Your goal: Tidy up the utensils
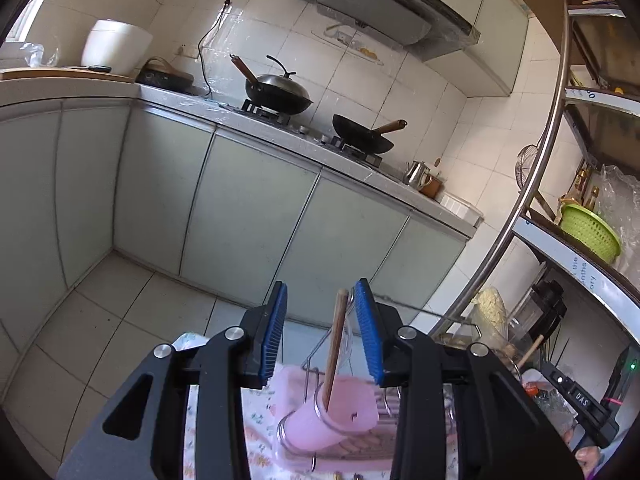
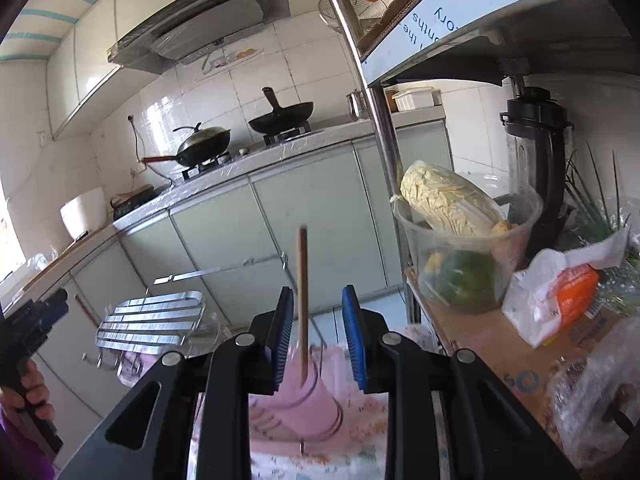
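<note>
A wooden stick (image 1: 335, 346) is seen standing tilted in the pink holder (image 1: 334, 414) set in a wire rack (image 1: 308, 364), while the left gripper (image 1: 323, 334) and the right gripper (image 2: 314, 334) are both held spread behind that holder, nothing being pinched by either.

A home kitchen. A grey stone countertop (image 1: 280, 128) runs along pale green cabinet doors (image 1: 248, 216) and carries a gas hob with a lidded black wok (image 1: 280, 94) and an open black wok (image 1: 362, 136). A steel extractor hood (image 1: 380, 12) hangs on the white tiled wall (image 1: 360, 80). A white rice cooker (image 1: 116, 46) stands at the corner. A steel shelving rack (image 2: 380, 120) holds a wrapped Chinese cabbage (image 2: 448, 204) and a black blender (image 2: 538, 148).
</note>
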The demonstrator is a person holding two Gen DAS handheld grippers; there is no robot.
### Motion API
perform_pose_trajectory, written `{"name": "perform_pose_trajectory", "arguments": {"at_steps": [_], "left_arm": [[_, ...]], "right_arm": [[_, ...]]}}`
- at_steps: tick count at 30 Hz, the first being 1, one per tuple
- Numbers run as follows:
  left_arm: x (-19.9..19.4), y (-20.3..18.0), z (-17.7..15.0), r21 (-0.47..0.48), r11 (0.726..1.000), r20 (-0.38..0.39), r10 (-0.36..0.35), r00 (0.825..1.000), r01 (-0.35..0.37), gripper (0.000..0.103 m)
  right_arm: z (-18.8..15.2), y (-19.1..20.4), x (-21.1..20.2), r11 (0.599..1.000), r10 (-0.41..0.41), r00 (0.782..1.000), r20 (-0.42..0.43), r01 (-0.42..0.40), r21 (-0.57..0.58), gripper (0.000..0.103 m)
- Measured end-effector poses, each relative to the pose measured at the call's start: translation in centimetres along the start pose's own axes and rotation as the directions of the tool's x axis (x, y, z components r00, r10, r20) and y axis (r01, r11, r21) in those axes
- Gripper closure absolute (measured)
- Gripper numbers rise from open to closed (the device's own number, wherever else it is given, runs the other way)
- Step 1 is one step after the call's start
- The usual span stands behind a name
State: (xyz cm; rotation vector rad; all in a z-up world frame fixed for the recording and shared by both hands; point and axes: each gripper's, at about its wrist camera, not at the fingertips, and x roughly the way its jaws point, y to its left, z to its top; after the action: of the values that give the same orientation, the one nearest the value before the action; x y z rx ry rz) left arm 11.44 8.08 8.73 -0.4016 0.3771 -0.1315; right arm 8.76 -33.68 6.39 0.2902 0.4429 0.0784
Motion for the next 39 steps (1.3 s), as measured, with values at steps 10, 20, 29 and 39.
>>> {"name": "perform_pose_trajectory", "arguments": {"at_steps": [10,20,29,39], "left_arm": [[-3.1,-1.5,-6.1,0.026,0.998,-0.208,-0.058,0.976,0.065,0.068],[2.8,-3.5,-14.0,0.049,0.994,-0.587,-0.052,0.808,0.099,0.081],[10.4,-4.3,-19.4,0.132,0.991,-0.757,0.101,0.645,0.0,0.089],[12.6,-3.8,-21.6,0.149,0.988,-0.78,0.138,0.611,-0.033,0.097]], "right_arm": [[-6.9,2.0,-0.9,0.996,0.091,0.967,-0.236,-0.093,0.005,0.078],[-13.6,2.2,2.2,0.982,0.186,0.851,-0.491,-0.138,0.132,0.079],[-15.5,0.8,4.0,0.967,0.233,0.785,-0.574,-0.125,0.221,0.084],[-16.1,1.9,6.7,0.971,0.229,0.75,-0.62,-0.134,0.197,0.088]]}}
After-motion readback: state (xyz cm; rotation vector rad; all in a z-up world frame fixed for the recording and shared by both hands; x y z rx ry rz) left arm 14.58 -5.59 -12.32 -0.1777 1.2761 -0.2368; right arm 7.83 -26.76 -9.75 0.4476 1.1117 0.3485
